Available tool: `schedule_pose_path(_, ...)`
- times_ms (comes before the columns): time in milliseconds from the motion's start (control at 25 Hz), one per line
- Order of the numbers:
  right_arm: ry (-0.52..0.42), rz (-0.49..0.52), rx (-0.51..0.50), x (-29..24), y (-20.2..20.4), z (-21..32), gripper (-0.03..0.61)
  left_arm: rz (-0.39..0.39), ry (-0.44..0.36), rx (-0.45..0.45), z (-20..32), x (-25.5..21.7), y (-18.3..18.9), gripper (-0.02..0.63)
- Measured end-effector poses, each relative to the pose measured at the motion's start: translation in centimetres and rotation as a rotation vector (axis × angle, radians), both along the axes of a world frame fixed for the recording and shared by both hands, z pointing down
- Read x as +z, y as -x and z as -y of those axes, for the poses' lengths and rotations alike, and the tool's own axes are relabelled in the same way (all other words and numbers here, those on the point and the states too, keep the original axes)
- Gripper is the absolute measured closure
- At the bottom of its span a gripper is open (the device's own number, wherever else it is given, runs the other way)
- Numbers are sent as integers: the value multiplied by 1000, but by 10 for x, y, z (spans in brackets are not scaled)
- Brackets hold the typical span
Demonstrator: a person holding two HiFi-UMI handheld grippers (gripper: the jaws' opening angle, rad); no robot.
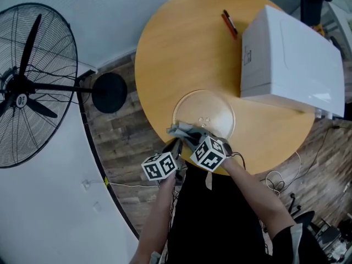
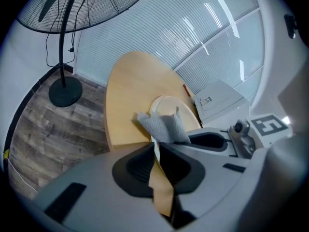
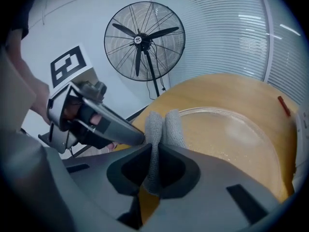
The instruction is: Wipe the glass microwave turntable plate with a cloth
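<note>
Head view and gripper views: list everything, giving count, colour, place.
Round table: 1, light wood, centre.
Glass turntable plate: 1, clear, table's near edge.
Cloth: 1, grey, over the plate's near rim.
White appliance: 1, table's right side.
Pens: apparently 2, red and black, table's far side.
Pedestal fan: 1, black, floor at left.
Left hand-held gripper: 1, grey, jaws apparently closed on the plate's rim.
Right hand-held gripper: 1, grey, jaws closed on the cloth.

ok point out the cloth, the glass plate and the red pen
cloth (image 3: 171, 127), right gripper view, the fold above the jaws
glass plate (image 1: 204, 106), head view, bare middle of the glass
red pen (image 1: 230, 23), head view, middle of its barrel
</note>
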State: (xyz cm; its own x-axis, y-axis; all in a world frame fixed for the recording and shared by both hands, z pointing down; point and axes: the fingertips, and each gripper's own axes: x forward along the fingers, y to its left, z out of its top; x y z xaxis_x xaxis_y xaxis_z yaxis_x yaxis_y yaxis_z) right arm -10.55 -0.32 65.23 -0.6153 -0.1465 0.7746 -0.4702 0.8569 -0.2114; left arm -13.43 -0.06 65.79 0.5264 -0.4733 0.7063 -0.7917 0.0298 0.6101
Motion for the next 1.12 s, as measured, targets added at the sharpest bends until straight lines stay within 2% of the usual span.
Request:
schedule_pose_path(160,-17,-8,10,1,-15,5,538,1,-1,4,0,0,0,583)
schedule_pose_path(520,-96,-80,268,-1,-90,106,537,-3,-5,2,0,0,0,583)
schedule_pose_path(720,-182,-170,400,-6,-135,131,537,1,-12,0,2,0,-1,583)
schedule_pose_path(920,-202,-163,531,-5,-134,115,540,3,-12,-4,2,0,-1,583)
schedule_pose_path(1000,-184,-137,528,-4,-119,98,540,8,-13,-5,2,0,-1,583)
schedule_pose_path(1120,-160,-106,461,-4,-86,65,540,8,-12,-3,3,-1,0,583)
